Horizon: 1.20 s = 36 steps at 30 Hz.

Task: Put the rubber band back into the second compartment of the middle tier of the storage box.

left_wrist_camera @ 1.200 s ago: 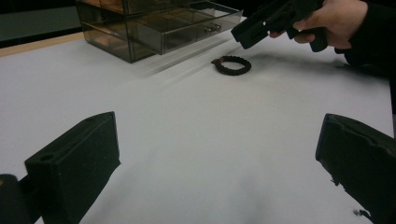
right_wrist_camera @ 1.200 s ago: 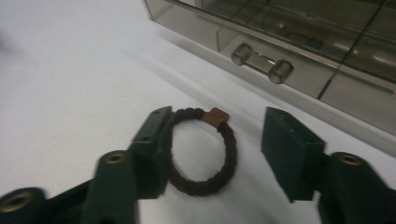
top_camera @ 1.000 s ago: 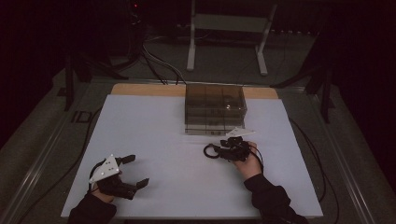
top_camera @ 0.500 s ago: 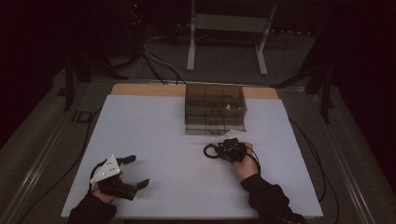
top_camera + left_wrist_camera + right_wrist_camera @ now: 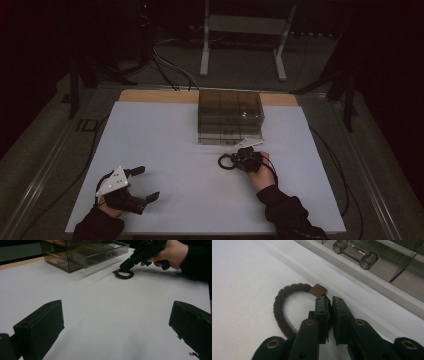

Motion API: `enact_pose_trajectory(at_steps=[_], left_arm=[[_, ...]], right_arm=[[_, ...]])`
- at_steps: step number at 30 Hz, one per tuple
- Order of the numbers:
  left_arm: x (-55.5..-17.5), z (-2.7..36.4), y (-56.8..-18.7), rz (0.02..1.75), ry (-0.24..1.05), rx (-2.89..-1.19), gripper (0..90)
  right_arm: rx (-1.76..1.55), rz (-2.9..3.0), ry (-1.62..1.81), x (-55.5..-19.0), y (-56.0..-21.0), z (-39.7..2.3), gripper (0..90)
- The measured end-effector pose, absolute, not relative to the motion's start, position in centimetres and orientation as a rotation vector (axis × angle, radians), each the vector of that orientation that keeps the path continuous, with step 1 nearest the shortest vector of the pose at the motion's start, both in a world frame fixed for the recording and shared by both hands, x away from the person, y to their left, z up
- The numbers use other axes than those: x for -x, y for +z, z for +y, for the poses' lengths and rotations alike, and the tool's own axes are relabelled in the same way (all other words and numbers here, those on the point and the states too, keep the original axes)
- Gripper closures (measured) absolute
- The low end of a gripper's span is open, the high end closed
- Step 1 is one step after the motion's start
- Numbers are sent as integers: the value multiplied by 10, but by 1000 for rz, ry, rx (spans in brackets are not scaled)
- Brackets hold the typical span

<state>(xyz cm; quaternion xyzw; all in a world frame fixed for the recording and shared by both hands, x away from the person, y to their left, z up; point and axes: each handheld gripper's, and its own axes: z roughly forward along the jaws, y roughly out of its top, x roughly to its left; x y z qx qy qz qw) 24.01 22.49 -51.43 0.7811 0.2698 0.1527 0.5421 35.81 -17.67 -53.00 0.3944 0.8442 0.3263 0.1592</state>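
Right gripper (image 5: 329,302): jaws together, clamped on the dark braided hair tie (image 5: 280,307) next to its small brown tag (image 5: 318,290). Tie lies flat on the white table surface (image 5: 175,130), just in front of the smoky clear drawer unit (image 5: 230,115), near its lowest drawer's handle (image 5: 355,252). Left gripper (image 5: 142,182): jaws wide apart, holding nothing, well apart from the drawer unit toward the person's near-left edge.

We look down and forward over the bench (image 5: 165,135) from above. The left gripper view sits low, facing the drawer box (image 5: 85,253); the right gripper view sees its handle (image 5: 355,252) close.
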Motion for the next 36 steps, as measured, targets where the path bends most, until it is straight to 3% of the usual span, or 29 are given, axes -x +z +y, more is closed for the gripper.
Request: enact_pose_trajectory(at_steps=[36], left_arm=[[-240, 225, -514, 651, 371, -1851, 4]], right_arm=[[-1093, 2426, 1010, -342, -506, -189, 858]])
